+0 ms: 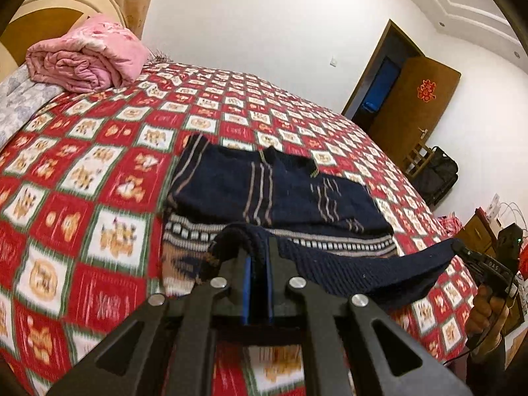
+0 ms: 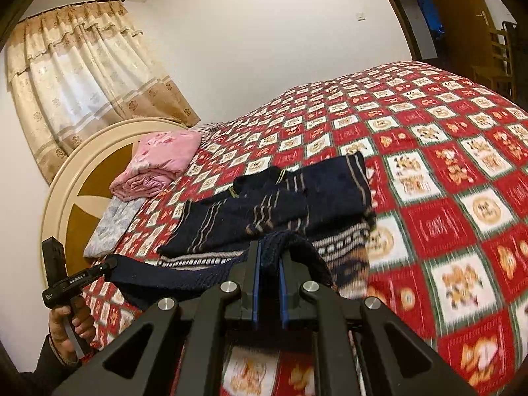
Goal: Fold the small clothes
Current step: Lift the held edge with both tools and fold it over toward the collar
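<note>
1. Nearest each lens, black fingers with blue pads pinch the navy hem of the sweater (image 1: pixel 274 188); the left gripper (image 1: pixel 257 250) and right gripper (image 2: pixel 270 254) are each nearly closed on one hem corner.
2. Between them the hem (image 1: pixel 363 267) hangs in a shallow sag above the bedspread (image 1: pixel 99 171), while the sweater's body lies flat with sleeves folded in.
3. A good fold likely means carrying both corners forward level and together, keeping the hem taut, then laying it by the collar (image 1: pixel 290 160) before releasing.
</note>
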Demonstrator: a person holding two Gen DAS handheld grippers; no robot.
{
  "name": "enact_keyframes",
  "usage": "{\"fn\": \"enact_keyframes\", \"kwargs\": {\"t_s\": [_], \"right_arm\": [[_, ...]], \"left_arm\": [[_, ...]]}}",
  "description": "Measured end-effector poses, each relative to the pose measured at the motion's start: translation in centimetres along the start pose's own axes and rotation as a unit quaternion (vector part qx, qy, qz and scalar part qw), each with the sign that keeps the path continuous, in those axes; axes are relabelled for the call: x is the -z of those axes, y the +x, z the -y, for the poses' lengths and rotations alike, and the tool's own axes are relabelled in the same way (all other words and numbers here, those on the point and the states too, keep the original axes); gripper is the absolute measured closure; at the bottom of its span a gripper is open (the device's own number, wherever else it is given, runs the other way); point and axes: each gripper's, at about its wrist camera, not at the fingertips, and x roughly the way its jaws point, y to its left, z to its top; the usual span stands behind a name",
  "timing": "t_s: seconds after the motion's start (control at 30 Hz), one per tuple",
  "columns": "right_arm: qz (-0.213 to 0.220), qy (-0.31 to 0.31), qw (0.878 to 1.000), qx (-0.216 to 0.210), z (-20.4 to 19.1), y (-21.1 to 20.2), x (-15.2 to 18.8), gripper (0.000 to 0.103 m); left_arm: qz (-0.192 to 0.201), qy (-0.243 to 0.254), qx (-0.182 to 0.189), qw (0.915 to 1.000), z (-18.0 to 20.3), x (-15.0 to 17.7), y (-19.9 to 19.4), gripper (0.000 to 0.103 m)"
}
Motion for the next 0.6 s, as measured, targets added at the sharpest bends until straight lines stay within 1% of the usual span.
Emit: {"fn": "enact_keyframes", "kwargs": {"t_s": [0.23,0.4,0.6], "right_arm": [[-0.005,0.011,1.000,0.006,0.8,4.3,-3.6,0.094],[-0.010,0.006,1.000,0.016,1.2,7.2,-6.0,0.094],[-0.009,0.011,1.000,0.025,2.4,10.2,-9.1,0.095]], "left_arm": [[-0.010,-0.012,0.001,0.9999,-0.8,-3.7,4.1,0.095],[-0.026,-0.029,0.001,0.9992,-1.7,-5.9,7.0,0.095],[-0.034,-0.030,0.000,0.9990,-1.7,-8.7,10.0,0.095]]}}
